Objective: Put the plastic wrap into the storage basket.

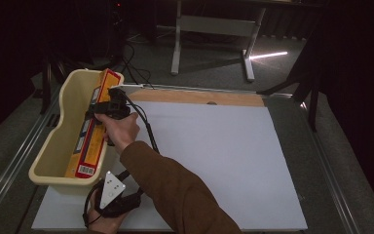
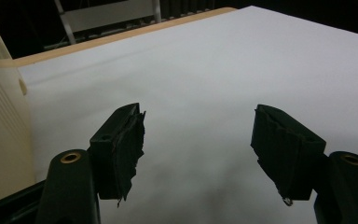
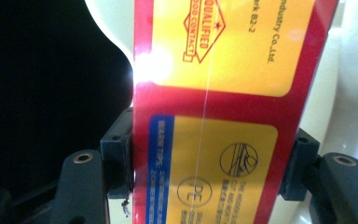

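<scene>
Our right hand-held gripper clamps the long red-and-yellow box inside the cream bin; we should keep it level. Left hand-held gripper gapes empty.

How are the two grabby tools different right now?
The right tool is shut on the long red and yellow box; the left tool is open and holds nothing. The right tool reaches over the cream tub, while the left tool sits low over the white sheet, near the table's front edge. Both have two black jaws and are held by a hand.
</scene>
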Available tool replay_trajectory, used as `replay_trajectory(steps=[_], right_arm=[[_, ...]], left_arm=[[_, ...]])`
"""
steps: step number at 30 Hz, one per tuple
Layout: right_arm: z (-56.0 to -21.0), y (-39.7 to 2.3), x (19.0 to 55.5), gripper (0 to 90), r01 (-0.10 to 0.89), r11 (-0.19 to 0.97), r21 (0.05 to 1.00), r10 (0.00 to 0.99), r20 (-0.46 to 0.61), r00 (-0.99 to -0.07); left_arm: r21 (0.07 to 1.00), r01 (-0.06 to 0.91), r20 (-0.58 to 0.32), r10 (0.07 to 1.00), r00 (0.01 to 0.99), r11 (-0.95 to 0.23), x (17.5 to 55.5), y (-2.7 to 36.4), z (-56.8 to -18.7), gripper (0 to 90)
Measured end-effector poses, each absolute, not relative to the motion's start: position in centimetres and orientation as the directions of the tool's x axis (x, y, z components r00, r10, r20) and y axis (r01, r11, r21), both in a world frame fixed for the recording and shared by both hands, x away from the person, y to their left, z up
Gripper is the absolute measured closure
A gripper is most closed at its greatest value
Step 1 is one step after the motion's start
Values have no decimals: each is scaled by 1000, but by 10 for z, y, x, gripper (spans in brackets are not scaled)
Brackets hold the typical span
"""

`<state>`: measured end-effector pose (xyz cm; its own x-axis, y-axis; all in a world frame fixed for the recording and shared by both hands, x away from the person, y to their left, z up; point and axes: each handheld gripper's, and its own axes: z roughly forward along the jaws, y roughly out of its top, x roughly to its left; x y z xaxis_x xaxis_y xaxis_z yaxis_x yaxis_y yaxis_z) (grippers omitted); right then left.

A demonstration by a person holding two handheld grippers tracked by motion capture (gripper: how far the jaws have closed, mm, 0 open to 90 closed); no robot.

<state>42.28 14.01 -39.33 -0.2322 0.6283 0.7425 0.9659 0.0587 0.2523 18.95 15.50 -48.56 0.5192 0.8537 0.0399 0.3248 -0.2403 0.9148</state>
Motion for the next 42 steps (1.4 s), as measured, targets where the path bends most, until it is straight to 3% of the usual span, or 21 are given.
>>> replay_trajectory(steps=[5, 13, 19, 27, 36, 42], right_arm=[[-391, 141, 420, 348, 962, 103, 251, 689, 680, -251], [-375, 136, 413, 377, 947, 131, 295, 645, 700, -307], [-372, 128, 412, 379, 911, 223, 348, 645, 648, -405], [-367, 120, 401, 368, 772, 383, 507, 619, 480, -622], [-363, 101, 385, 369, 669, 464, 581, 551, 402, -731], [-365, 80, 377, 363, 563, 506, 654, 530, 279, -801]], left_arm=[[917, 325, 34, 857, 515, -232, 190, 156, -485, 337], [915, 329, 34, 857, 515, -234, 190, 156, -486, 336], [916, 328, 34, 858, 513, -232, 190, 156, -486, 336], [917, 328, 30, 860, 510, -226, 190, 156, -486, 334], [917, 329, 28, 858, 512, -227, 190, 155, -486, 331], [917, 329, 28, 860, 510, -225, 191, 155, -487, 330]])
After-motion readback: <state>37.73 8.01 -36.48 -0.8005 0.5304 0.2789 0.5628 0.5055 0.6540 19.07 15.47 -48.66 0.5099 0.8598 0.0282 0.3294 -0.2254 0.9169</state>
